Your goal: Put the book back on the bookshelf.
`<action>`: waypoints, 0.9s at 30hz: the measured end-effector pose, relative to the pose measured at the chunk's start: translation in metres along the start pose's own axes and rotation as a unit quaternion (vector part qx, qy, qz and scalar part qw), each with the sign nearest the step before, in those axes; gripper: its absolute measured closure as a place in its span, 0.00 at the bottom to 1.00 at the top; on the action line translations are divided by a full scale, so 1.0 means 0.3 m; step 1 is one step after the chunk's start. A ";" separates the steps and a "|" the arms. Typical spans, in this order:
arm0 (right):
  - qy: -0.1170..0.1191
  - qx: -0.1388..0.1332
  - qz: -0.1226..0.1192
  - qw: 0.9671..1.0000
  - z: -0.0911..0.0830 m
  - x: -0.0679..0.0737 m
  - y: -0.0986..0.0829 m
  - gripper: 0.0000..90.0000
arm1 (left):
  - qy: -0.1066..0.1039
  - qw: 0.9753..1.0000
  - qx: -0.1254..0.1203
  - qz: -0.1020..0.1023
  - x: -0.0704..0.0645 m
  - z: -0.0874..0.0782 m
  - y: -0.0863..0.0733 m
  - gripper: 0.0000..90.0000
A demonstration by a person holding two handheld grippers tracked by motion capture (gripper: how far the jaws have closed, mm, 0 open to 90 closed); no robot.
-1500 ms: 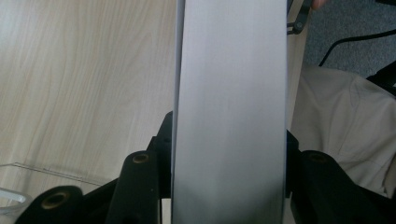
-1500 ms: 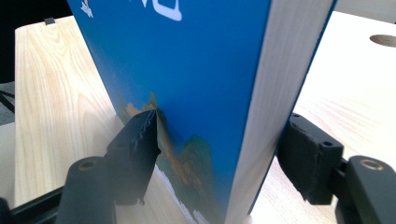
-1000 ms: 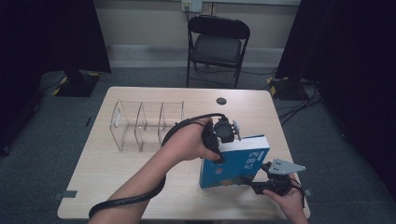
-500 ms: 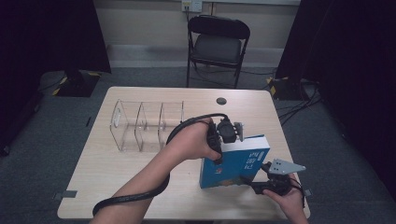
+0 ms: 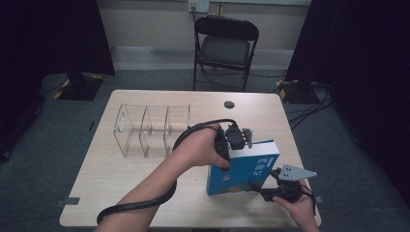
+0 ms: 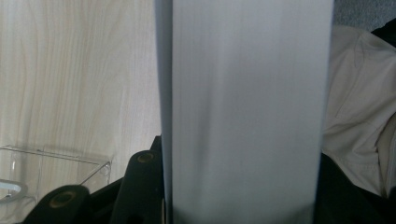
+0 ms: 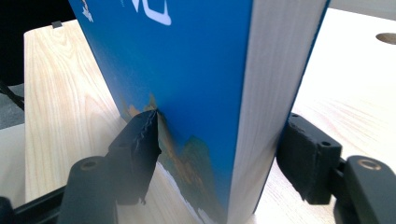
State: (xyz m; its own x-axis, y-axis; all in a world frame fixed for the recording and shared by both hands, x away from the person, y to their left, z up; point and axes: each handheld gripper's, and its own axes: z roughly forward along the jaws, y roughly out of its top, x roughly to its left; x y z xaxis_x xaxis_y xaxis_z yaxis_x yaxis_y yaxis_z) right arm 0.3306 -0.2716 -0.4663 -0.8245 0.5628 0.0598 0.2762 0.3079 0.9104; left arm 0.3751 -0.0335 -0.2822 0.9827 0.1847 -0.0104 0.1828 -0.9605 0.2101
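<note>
A pale wooden table [image 5: 145,193] stands on grey carpet in a dark-curtained room, with a black folding chair [image 5: 226,46] behind its far edge. On the left half of the tabletop sits a clear acrylic divider rack [image 5: 150,129] with several upright partitions. Toward the right front of the table a thick blue book [image 5: 241,169] stands on edge, its blue cover facing the person and its white page block turned up and to the right. The left gripper [image 5: 235,141] comes down over the book's upper left corner, just right of the rack; in the left gripper view the pale page edge [image 6: 245,112] runs straight up between the two black jaws, which sit tight against either side of it, so this claw is clamped on the book. The right gripper [image 5: 270,188] meets the book low at its right end, near the table's front right corner. In the right gripper view the book [image 7: 187,93] stands upright between the jaws: the left jaw's serrated pad presses against the blue cover near the bottom, and the right jaw sits against the back cover beside the page block, so this claw too grips the book. The book's lower edge rests on or just above the tabletop; which, I cannot tell.
</note>
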 end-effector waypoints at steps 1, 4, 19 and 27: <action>0.000 0.000 0.000 1.000 0.000 0.000 0.000 0.36 | 0.000 1.000 0.005 0.004 -0.001 -0.001 0.004 0.68; 0.001 0.000 -0.001 1.000 -0.001 0.000 0.000 0.36 | 0.005 1.000 0.009 0.000 -0.006 0.000 0.007 0.68; 0.001 0.003 -0.006 1.000 0.001 0.002 -0.002 0.36 | 0.007 1.000 0.021 -0.001 -0.018 0.000 0.015 0.68; 0.001 0.003 -0.008 1.000 0.001 0.001 -0.002 0.36 | 0.008 1.000 0.013 0.002 -0.021 0.000 0.008 0.68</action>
State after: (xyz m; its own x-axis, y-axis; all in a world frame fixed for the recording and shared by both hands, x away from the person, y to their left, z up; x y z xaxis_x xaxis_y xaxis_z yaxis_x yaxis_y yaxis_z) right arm 0.3302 -0.2714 -0.4668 -0.8304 0.5554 0.0458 0.2654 0.3219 0.9088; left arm 0.3693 -0.0369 -0.2817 0.9830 0.1836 0.0068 0.1792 -0.9663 0.1849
